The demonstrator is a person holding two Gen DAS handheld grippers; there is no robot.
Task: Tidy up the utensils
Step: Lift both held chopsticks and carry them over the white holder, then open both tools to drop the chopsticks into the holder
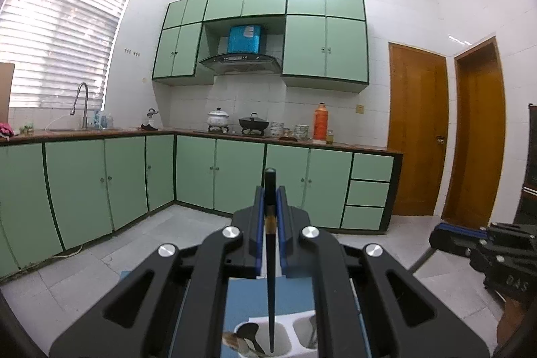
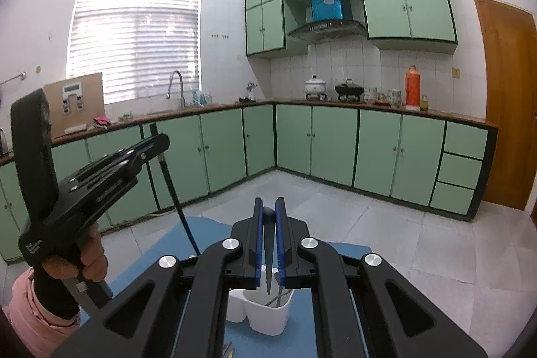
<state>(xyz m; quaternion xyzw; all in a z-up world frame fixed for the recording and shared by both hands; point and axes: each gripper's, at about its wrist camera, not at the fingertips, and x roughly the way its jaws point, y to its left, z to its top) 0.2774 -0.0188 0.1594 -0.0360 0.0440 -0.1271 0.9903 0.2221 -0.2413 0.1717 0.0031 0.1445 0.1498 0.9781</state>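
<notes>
the fingers [image 1: 281, 223] of the left gripper [image 1: 270, 200] are clamping shut on a black chopstick [image 1: 270, 274], which is standing nearly upright between the blue pads, its thick end poking above them and its thin tip hanging down over a white utensil holder [image 1: 285, 338]. a dark spoon [image 1: 248, 336] is lying in the holder's left compartment. the holder is sitting on a blue mat [image 1: 245, 297]. the other gripper's black body is showing at the right edge.

in the right wrist view, the right gripper [image 2: 269, 217] is pinching shut on a second dark chopstick [image 2: 268, 254], its tip pointing down above the white utensil holder [image 2: 265, 317], where thin metal utensils [image 2: 277, 299] are leaning in the right compartment. at the left, a hand [image 2: 85, 260] in a pink sleeve [image 2: 27, 314] is holding the left gripper [image 2: 157, 141], whose black chopstick [image 2: 174, 193] is slanting down toward the blue mat [image 2: 167, 244].
</notes>
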